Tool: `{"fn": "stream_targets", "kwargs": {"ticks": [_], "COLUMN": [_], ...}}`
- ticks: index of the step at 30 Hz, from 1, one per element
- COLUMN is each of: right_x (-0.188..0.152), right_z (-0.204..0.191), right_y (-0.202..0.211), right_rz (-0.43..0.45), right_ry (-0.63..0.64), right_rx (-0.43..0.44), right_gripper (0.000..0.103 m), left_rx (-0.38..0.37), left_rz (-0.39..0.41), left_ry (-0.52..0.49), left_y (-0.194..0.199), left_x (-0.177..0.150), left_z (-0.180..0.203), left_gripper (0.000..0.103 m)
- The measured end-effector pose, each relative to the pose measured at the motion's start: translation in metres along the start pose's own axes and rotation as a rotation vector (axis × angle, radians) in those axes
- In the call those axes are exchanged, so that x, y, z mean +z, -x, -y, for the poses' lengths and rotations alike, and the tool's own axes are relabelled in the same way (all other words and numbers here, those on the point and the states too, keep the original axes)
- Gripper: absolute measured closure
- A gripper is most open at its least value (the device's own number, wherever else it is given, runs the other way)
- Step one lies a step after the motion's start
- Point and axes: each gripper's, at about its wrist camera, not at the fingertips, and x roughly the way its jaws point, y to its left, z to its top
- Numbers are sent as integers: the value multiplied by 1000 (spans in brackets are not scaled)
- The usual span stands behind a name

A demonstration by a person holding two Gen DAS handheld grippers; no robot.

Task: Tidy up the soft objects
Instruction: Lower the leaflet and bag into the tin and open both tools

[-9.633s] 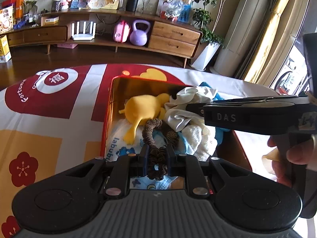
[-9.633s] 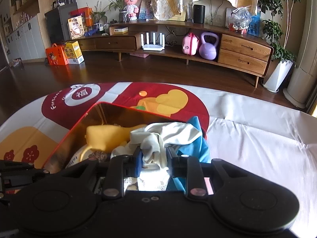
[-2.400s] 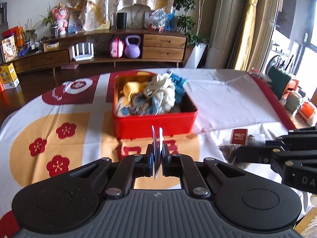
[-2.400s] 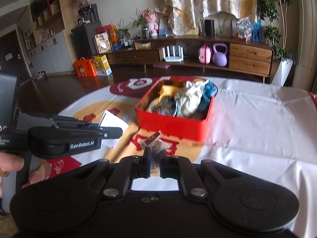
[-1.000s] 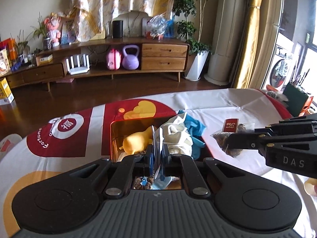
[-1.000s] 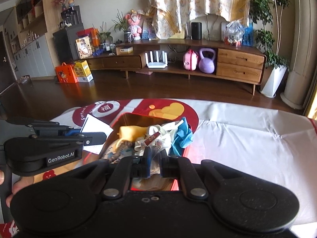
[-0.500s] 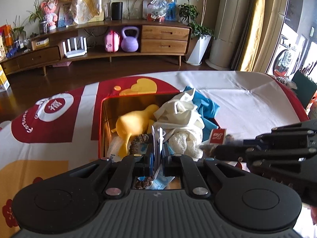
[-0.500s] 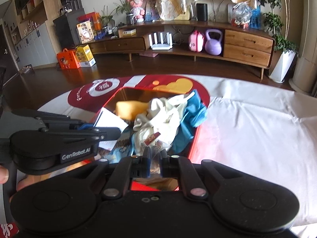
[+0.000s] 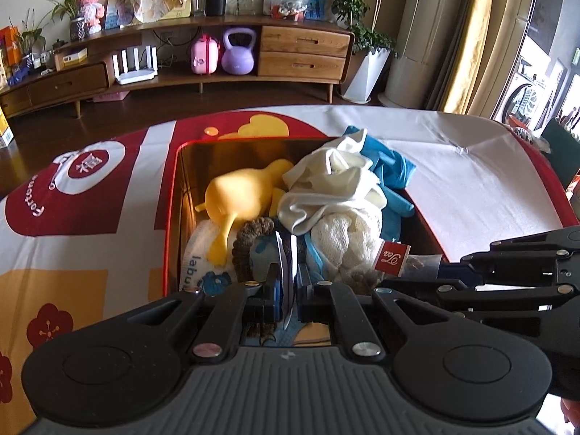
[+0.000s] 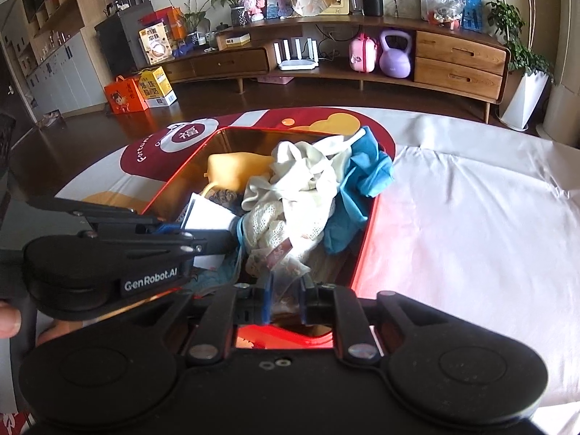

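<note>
A red tin box point(image 9: 170, 217) point(image 10: 366, 250) sits on the patterned tablecloth. It holds a yellow soft toy point(image 9: 235, 195), white cloths point(image 9: 333, 192) point(image 10: 297, 188), a blue glove point(image 9: 391, 170) point(image 10: 366, 174) and a brown braided piece point(image 9: 250, 235). My left gripper point(image 9: 288, 272) is shut on a thin white card point(image 9: 284, 253) point(image 10: 208, 217), held over the box. My right gripper point(image 10: 284, 290) is shut on a clear packet with a red label point(image 10: 279, 253) point(image 9: 393, 259), low over the box's near right corner.
The tablecloth point(image 9: 90, 203) is red, white and yellow at the left and plain white point(image 10: 471, 217) at the right. A wooden sideboard point(image 9: 290, 47) with a purple kettlebell point(image 9: 237, 52) stands behind the table across a dark floor.
Both grippers have moved closer to the box and lower over it. The right gripper's packet has come down to the box's right corner. Both stay shut on their loads.
</note>
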Motion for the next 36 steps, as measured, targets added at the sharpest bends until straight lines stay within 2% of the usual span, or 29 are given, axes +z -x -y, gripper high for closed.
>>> {"fn": "stream_targets", "kwargs": {"ticks": [11,18,20,23,24,25,26,27,33,36], "right_x": [-2,-1,0,0,1,1,1,1,2,-1], "right_z": [-6,-5,-5,-5,-5,-5,-4,-4,-5,-8], "right_y": [5,15,19,25,28,30,33,35,55,66], "right_rz": [15,33,39,50,54,59,63,67,101,116], "right_ry": [42,38,36,29,27,24,21,20,14,10], "right_rx": [-41,-57,-61,-64,-65,-67,-66,-65,-64,-60], "right_gripper": [76,71,68,66,65,65,64,64,56,53], "left_rx": [14,25,28,30,32,34,38,41,52,51], "left_rz": [-20,-29,-26,-16,-11,-3,10,23,57,78], "left_ry": [8,5,-1,-8,-11,-13,-13,-11,-5,-9], "left_y": [-3,4,7,14,16,18,22,26,47,60], "left_x": [-4,-7,-7,-8,-8,-8,-8,-9,-9,-11], "left_z": [-4,-2,-1,0,1,1,2,2,2,4], "left_gripper": [95,91,87,74,65,51,46,43,42,38]}}
